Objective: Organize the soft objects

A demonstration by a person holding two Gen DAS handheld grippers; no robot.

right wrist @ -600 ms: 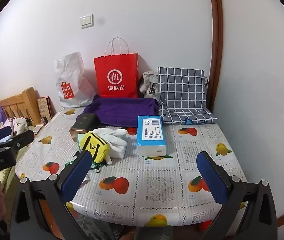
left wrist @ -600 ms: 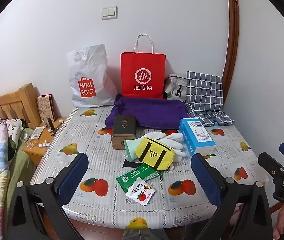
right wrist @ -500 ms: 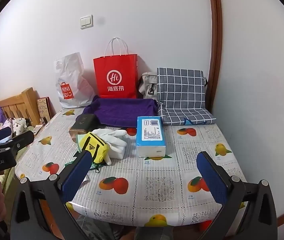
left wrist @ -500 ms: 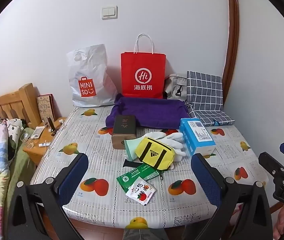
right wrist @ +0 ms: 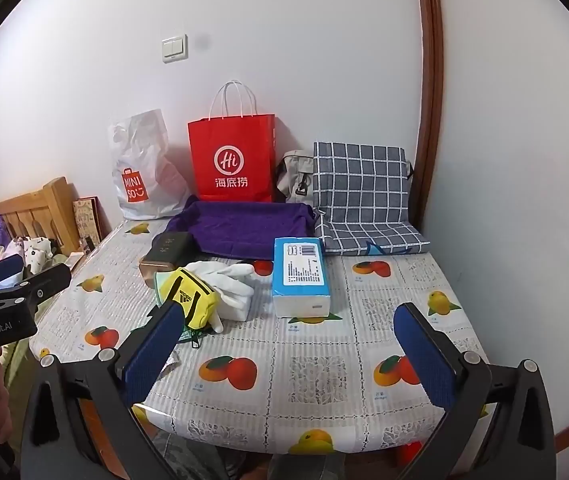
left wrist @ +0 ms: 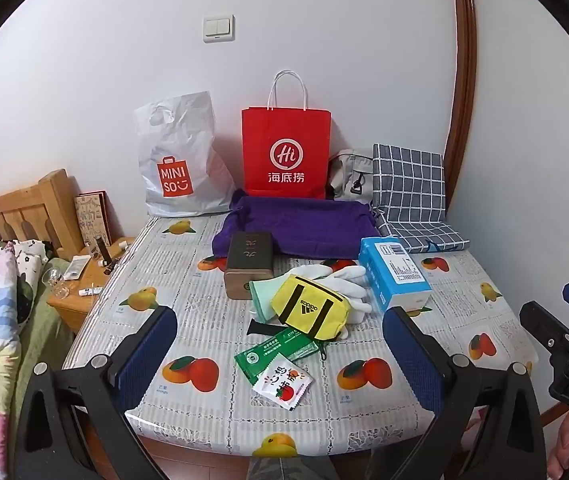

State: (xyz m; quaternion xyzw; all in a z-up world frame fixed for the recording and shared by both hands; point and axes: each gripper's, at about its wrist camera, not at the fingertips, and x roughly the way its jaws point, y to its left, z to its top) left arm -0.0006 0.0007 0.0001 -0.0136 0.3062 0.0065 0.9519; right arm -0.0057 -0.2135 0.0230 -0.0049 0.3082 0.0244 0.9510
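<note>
- Left tool (left wrist: 280, 344) and right tool (right wrist: 288, 344): both spread wide, empty, poised over the near edge of the bench (right wrist: 316, 380).
- Yellow pouch (left wrist: 310, 310): mid-bench, lying on white gloves (left wrist: 344, 280), beside the blue tissue pack (right wrist: 300, 276).
- Purple towel (left wrist: 296, 228): at the rear, before the red bag (left wrist: 286, 152).

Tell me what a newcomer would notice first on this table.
The red paper bag standing upright against the wall at the back of the table catches the eye first, with a white plastic bag to its left. Nearer the middle, a yellow pouch lies on white gloves, beside a blue tissue pack.
</note>
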